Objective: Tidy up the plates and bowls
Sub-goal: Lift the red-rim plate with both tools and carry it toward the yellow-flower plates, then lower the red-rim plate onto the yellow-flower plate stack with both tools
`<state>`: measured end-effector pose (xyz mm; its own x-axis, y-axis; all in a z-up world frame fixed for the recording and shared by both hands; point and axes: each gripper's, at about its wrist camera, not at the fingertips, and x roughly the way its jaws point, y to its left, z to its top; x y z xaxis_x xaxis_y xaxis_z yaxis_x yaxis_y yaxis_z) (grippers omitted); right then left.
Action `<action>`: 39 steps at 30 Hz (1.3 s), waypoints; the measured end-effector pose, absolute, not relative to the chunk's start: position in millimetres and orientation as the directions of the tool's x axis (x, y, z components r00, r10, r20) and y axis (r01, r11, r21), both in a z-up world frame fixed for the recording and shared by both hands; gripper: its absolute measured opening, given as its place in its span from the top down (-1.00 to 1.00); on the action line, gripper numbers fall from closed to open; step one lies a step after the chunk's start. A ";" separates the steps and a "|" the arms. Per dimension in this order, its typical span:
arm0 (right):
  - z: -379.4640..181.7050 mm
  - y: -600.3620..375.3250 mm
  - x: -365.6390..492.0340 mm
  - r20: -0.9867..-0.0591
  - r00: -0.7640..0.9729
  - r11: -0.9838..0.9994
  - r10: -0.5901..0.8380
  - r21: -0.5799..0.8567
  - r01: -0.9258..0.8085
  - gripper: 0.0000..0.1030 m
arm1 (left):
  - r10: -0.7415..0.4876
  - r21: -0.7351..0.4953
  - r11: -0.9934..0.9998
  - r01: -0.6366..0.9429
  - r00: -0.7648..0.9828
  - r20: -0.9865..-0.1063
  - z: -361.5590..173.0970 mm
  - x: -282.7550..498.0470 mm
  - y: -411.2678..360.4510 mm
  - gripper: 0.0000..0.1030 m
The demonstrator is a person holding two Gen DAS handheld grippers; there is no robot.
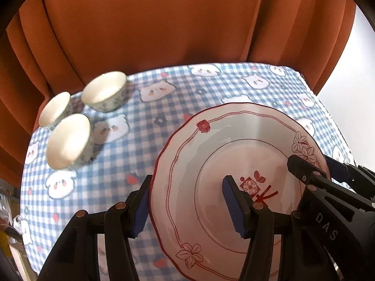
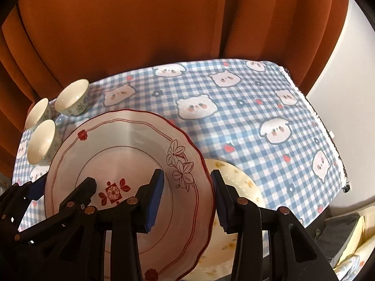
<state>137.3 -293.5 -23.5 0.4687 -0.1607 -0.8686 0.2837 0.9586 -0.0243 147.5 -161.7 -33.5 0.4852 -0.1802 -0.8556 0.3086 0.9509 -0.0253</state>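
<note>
Both grippers, left gripper (image 1: 187, 207) and right gripper (image 2: 187, 197), clamp opposite rims of the red-trimmed plate (image 1: 234, 152), held above the checked tablecloth (image 2: 234, 117). Beneath the plate's right edge lies a cream plate (image 2: 236, 182). Three bowls (image 1: 104, 91) sit unstacked, well left of the plate. Stacking appears just begun.

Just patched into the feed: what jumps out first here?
The big white scalloped plate with red flowers, held off the checked bear-print tablecloth, with the left claw on one rim and the right claw on the opposite one. Three small cream bowls cluster at the far left corner, before a rust-orange curtain.
</note>
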 end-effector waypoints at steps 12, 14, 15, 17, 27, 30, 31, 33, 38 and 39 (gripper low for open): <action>-48.7 -358.6 112.4 -0.890 0.434 0.969 -0.139 -0.030 0.247 0.14 | -0.164 -0.034 0.958 0.283 0.448 -0.879 -61.5 123.5 -224.8 -0.15; -55.8 -369.5 110.8 -0.896 0.423 0.970 -0.139 -0.036 0.242 0.14 | -0.164 -0.039 0.960 0.279 0.439 -0.884 -68.3 121.3 -232.0 -0.15; -59.7 -374.7 110.1 -0.899 0.415 0.970 -0.138 -0.038 0.238 0.14 | -0.163 -0.044 0.961 0.273 0.430 -0.888 -73.4 119.9 -236.9 -0.15; -65.8 -381.9 109.2 -0.906 0.401 0.972 -0.137 -0.045 0.231 0.14 | -0.161 -0.052 0.964 0.261 0.414 -0.896 -81.0 118.3 -244.2 -0.15; -93.1 -398.9 114.0 -0.925 0.361 0.984 -0.115 -0.056 0.172 0.14 | -0.118 -0.037 0.978 0.204 0.400 -0.909 -102.4 112.7 -260.3 -0.15; -100.7 -401.2 115.6 -0.932 0.348 0.985 -0.105 -0.051 0.163 0.14 | -0.101 -0.025 0.981 0.195 0.393 -0.914 -108.0 111.9 -262.9 -0.15; -103.6 -402.1 115.8 -0.934 0.343 0.986 -0.101 -0.048 0.159 0.14 | -0.098 -0.025 0.982 0.190 0.389 -0.916 -109.8 112.1 -263.7 -0.15; -107.0 -403.3 115.7 -0.937 0.338 0.987 -0.092 -0.042 0.154 0.14 | -0.092 -0.024 0.983 0.179 0.382 -0.919 -113.1 111.4 -263.5 -0.16; -110.1 -401.5 117.3 -0.933 0.351 0.990 -0.076 -0.028 0.140 0.14 | -0.075 -0.013 0.987 0.158 0.394 -0.916 -114.6 110.9 -262.2 -0.16; -111.4 -400.8 117.8 -0.934 0.350 0.990 -0.072 -0.026 0.136 0.14 | -0.072 -0.011 0.988 0.155 0.393 -0.917 -115.6 110.8 -261.3 -0.16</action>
